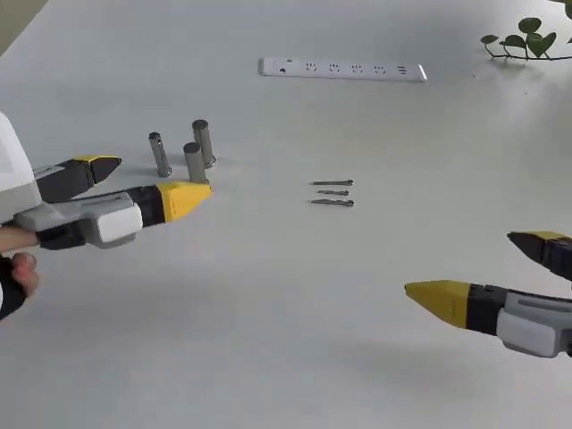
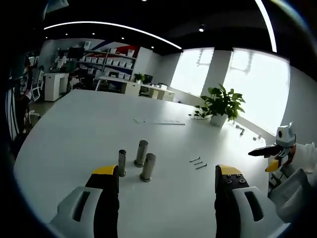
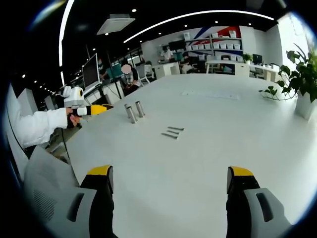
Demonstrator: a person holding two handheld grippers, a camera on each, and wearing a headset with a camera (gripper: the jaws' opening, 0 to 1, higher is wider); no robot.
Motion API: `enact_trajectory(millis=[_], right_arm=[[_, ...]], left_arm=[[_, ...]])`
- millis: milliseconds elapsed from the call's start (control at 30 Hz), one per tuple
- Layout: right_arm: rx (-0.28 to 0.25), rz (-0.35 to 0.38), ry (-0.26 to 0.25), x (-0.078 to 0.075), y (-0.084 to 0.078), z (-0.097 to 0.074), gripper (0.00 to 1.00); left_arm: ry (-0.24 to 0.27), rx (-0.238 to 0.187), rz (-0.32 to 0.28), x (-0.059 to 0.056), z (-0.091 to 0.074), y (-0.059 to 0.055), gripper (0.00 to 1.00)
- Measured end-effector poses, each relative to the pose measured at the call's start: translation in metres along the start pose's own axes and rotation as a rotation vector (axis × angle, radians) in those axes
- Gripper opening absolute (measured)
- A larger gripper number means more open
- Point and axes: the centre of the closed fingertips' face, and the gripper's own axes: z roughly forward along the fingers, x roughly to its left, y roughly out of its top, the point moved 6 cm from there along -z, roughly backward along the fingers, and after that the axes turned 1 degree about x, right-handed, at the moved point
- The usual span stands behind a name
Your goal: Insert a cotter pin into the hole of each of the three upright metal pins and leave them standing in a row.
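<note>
Three upright metal pins (image 1: pixel 183 149) stand in a cluster on the white table at the left; they also rise ahead of my left jaws as the pins (image 2: pixel 137 158) and sit far off as the pins (image 3: pixel 133 111). Three cotter pins (image 1: pixel 333 193) lie side by side mid-table, seen too as cotter pins (image 2: pixel 198 162) and cotter pins (image 3: pixel 171 132). My left gripper (image 1: pixel 152 179) is open just left of the metal pins, holding nothing. My right gripper (image 1: pixel 478 273) is open at the lower right, apart from the cotter pins and holding nothing.
A white power strip (image 1: pixel 342 70) lies at the back of the table. A potted plant's leaves (image 1: pixel 525 40) reach in at the far right corner. A sleeve and hand (image 1: pixel 13 268) hold the left gripper.
</note>
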Motion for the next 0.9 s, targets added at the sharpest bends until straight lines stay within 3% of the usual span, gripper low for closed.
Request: enact_trajectory(millis=[233, 400, 567, 733, 900], right_arm=[[0.003, 0.003, -0.008, -0.002, -0.001, -0.002, 0.93], [0.002, 0.008, -0.014, -0.003, -0.002, -0.004, 0.93], [0.007, 0.007, -0.017, -0.003, -0.003, -0.004, 0.93], [0.012, 0.001, -0.018, -0.001, -0.003, -0.004, 0.93], [0.023, -0.009, -0.017, 0.001, -0.003, -0.004, 0.92]], left_arm=[[-0.001, -0.008, 0.017, 0.01, 0.013, 0.003, 0.66], [0.011, -0.002, 0.078, 0.009, 0.022, 0.004, 0.46], [0.015, 0.028, 0.102, 0.013, 0.036, -0.002, 0.43], [0.03, 0.076, 0.142, 0.016, 0.05, -0.011, 0.32], [0.018, 0.105, 0.132, 0.017, 0.06, -0.019, 0.28]])
